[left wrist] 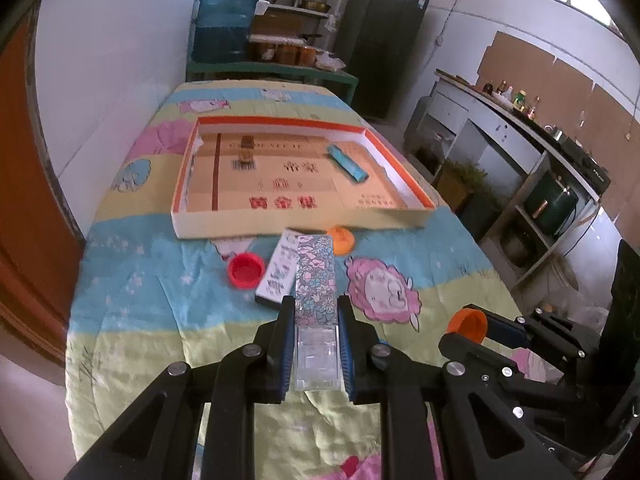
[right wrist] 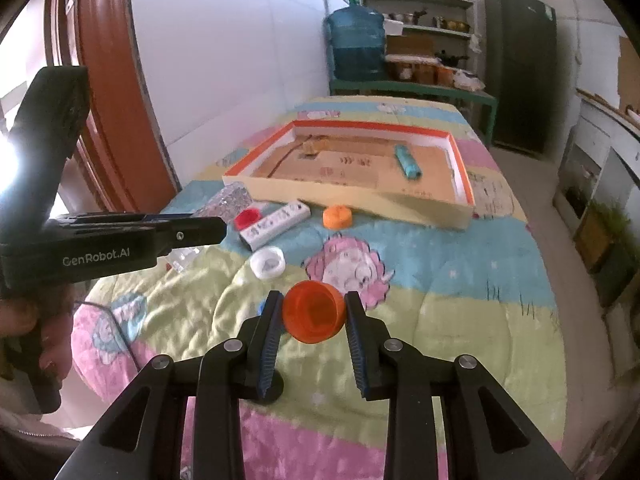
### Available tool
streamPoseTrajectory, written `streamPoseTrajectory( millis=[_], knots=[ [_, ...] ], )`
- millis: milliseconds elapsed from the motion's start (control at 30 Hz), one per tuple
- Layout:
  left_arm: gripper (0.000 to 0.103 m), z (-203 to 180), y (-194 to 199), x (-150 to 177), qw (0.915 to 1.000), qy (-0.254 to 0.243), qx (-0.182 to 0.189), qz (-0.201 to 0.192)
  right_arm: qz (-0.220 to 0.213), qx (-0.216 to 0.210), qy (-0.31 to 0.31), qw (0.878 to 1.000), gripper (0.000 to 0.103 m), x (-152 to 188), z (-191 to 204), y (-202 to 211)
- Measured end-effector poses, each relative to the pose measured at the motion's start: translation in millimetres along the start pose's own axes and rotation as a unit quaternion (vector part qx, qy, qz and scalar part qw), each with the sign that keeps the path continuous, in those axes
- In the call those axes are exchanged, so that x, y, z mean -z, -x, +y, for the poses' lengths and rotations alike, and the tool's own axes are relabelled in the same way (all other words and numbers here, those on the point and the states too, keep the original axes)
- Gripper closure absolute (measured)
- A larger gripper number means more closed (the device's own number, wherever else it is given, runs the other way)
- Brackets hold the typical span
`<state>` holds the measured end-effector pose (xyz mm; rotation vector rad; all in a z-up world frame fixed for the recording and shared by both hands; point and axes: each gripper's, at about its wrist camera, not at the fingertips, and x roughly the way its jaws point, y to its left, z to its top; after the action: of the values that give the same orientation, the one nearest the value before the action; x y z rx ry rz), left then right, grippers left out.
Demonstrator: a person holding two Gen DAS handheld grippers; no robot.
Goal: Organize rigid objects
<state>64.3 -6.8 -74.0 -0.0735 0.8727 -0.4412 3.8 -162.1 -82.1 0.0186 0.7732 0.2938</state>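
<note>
left gripper (left wrist: 316, 312) clamps floral box (left wrist: 316, 280) | right gripper (right wrist: 314, 316) clamps orange cap (right wrist: 314, 312)

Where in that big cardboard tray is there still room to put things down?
The tray is mostly bare: the whole middle between the small brown block and the blue lighter, plus the near half. It's crowded outside, by the caps and boxes at its front wall.

A clear, glossy plastic case with flower-printed paper (left wrist: 315, 280); a smooth orange plastic cap (right wrist: 314, 312); a matt cardboard tray (left wrist: 400, 220); a soft, wrinkled cartoon-printed cloth quilt (right wrist: 440, 280).
</note>
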Motion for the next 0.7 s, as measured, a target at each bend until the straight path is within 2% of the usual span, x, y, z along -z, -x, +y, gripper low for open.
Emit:
streamPoseTrajectory(
  millis=[700],
  knots=[
    [0.083, 16.4, -17.0, -65.9, 0.9997, 0.011, -0.007, -0.022, -0.015, -0.007, 0.001, 1.000, 0.071, -66.7, -16.1, -25.2]
  ],
)
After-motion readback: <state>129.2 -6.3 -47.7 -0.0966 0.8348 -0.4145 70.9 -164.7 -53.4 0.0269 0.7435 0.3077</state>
